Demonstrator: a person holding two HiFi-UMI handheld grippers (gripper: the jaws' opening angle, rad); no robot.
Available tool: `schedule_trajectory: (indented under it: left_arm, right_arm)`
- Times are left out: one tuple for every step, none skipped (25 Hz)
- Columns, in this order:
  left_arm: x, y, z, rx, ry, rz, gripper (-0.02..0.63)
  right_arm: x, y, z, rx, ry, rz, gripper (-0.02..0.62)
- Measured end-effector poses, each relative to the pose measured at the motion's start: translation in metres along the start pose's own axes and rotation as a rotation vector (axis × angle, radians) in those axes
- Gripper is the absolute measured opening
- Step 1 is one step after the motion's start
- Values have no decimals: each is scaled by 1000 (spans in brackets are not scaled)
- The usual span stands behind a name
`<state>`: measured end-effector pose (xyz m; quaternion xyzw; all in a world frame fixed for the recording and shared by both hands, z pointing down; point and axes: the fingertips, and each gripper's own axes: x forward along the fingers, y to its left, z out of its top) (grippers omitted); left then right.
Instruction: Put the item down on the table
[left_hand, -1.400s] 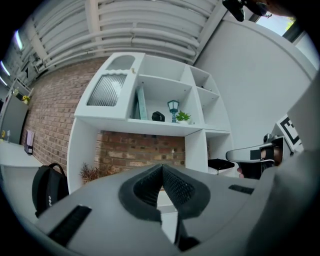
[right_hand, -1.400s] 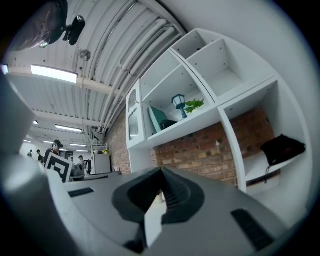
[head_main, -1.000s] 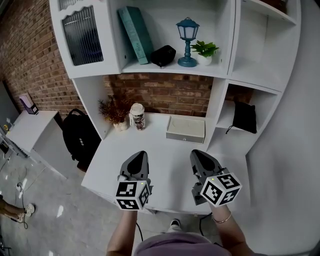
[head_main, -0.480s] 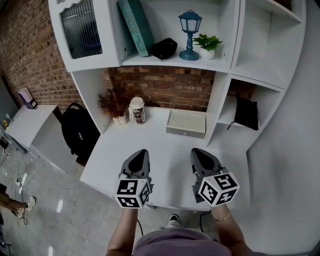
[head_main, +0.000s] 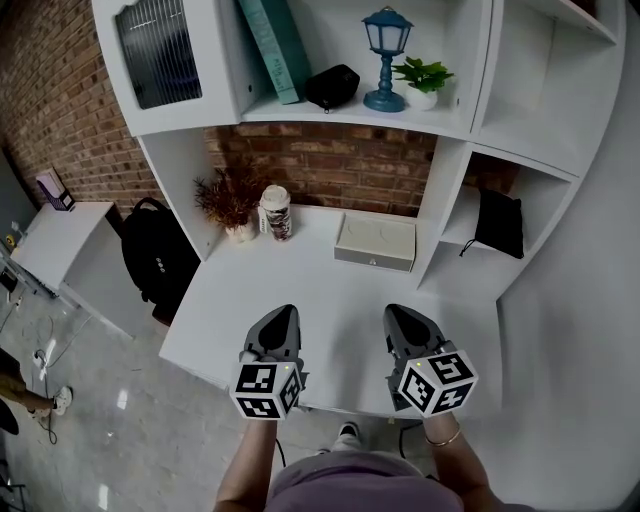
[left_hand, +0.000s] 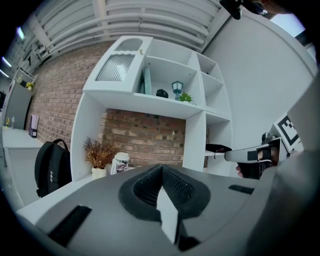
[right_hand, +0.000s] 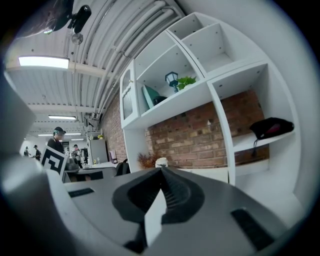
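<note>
Backpack (head_main: 155, 262): one, black, beside the surface's left side.
Dried plant (head_main: 232, 200): one, upright in a small pot at the back left of the surface (head_main: 330, 300).
Canister (head_main: 275, 212): one, white-lidded, upright, just right of the plant.
Left tongs (head_main: 283, 313): pressed together, empty, pointing toward the brick wall.
Box (head_main: 375, 242): one, white, lying flat, long axis left to right along the wall.
Right tongs (head_main: 396, 313): pressed together, empty, pointing the same way.
Pouch (head_main: 497, 222): one, black, on the right side shelf.
Held: nothing; which thing on the surface is the task's cannot be told.
</note>
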<state>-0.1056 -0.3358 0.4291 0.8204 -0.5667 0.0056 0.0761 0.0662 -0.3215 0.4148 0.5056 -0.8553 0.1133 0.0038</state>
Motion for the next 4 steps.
schedule_trajectory:
  left_arm:
    - [0,1,-2,-2,4,4,0]
    - [-1,2,-5,-6,7,9,0]
    - [-1,2,-8,-9,11,13,0]
    - [-1,3,-10,-13,14,17,0]
  right_arm:
    - [0,0,-2,1,4,1,-8]
    - [0,0,-4,1,9,2,-8]
    - [0,0,-6,1,14,3,-8]
    - [0,-1,-8,1,19,5,-8]
